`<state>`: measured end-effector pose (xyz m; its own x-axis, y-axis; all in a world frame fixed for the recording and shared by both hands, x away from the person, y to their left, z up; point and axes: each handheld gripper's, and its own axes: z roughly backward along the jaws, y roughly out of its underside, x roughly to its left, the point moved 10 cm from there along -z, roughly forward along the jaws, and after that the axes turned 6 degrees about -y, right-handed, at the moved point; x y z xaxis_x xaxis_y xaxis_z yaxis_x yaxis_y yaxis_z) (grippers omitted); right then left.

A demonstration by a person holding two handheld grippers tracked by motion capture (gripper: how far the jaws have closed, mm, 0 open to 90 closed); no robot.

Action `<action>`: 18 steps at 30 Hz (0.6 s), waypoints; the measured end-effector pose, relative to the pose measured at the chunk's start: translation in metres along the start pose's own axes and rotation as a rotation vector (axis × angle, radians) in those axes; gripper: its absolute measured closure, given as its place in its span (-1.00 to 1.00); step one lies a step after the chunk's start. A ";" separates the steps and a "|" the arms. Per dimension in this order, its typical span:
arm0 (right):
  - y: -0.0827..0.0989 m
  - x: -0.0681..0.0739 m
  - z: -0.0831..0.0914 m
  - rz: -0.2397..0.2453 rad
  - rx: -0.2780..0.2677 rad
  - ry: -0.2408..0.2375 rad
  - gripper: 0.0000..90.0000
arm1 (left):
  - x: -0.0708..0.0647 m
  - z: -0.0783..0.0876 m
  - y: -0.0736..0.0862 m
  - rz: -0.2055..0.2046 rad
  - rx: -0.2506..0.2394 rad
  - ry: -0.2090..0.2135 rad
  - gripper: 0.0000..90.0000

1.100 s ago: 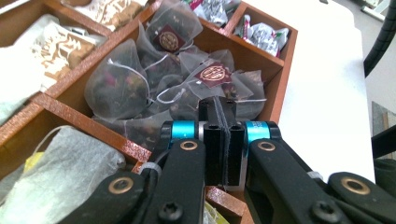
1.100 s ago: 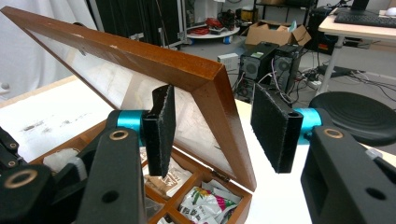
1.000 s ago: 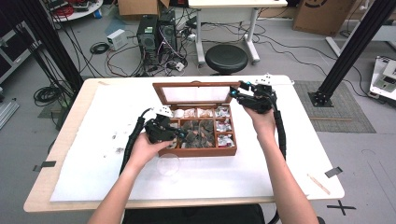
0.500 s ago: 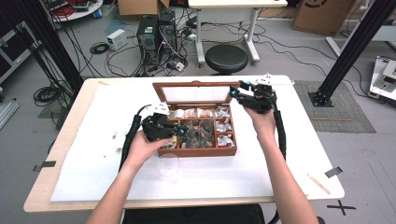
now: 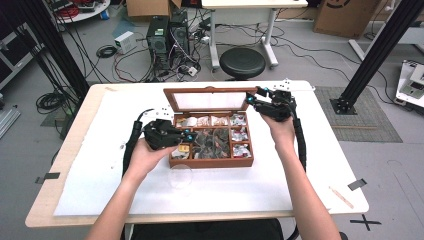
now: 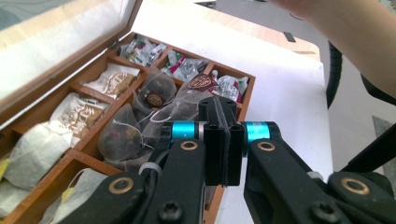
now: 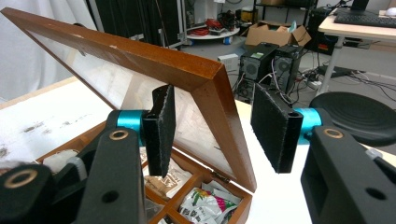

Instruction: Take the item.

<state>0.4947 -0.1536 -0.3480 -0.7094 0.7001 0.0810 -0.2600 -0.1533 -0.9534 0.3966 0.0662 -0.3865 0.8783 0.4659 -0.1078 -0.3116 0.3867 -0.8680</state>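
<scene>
A wooden tea box (image 5: 210,162) stands mid-table with its glass lid (image 5: 210,101) raised. Its compartments hold paper sachets and clear pyramid tea bags (image 6: 121,137). My left gripper (image 5: 189,135) hovers over the box's left half, and its jaws (image 6: 223,135) are pressed together just short of a round tea-bag tag (image 6: 201,81). I see nothing between them. My right gripper (image 5: 251,100) is at the lid's right corner, open, with the lid frame (image 7: 205,88) standing between its pads (image 7: 161,130) without touching them.
A clear glass (image 5: 180,176) stands on the white table cover (image 5: 310,165) just in front of the box. A person's forearms come in from the near edge. Behind the table are a black stool (image 5: 242,61), computer towers and cables.
My left gripper has drawn back slightly to the left over the box. The right gripper has stayed at the lid corner.
</scene>
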 end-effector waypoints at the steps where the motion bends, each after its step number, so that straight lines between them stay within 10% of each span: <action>1: 0.000 0.000 0.000 -0.001 0.000 0.000 0.14 | -0.001 0.003 -0.002 -0.007 -0.001 -0.001 0.99; 18: 0.000 0.000 0.000 0.004 -0.003 0.002 0.14 | -0.021 0.042 -0.013 -0.054 -0.043 0.006 0.99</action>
<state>0.4944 -0.1535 -0.3482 -0.7093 0.7007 0.0770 -0.2558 -0.1540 -0.9544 0.3671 0.0853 -0.3526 0.8957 0.4402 -0.0633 -0.2482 0.3768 -0.8924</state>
